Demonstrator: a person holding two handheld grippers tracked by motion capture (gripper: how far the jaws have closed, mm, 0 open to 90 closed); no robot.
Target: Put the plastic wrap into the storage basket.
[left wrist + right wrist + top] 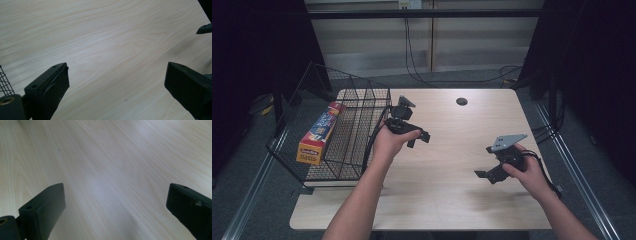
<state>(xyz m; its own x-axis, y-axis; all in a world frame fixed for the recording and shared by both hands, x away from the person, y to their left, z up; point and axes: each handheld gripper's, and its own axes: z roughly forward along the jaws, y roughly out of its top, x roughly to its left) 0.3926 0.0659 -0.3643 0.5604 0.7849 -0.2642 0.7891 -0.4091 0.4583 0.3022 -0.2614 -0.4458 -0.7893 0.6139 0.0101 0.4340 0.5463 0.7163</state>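
Grippers number two, and both are hovering over the bare wooden table [447,150] with nothing between their jaws. One left gripper [419,137] is sitting just right of the single wire basket [347,145], at about ten o'clock from the table's middle; its own view is showing its jaws spread wide over plain wood, with a sliver of basket mesh [5,83] at eight o'clock. One right gripper [484,175] is hanging at about four o'clock, well apart from the other, its jaws likewise standing wide open. One long orange-and-blue box [319,132] is lying inside the basket against its left wall. One dark round hole [461,101] is showing in the tabletop at twelve o'clock.
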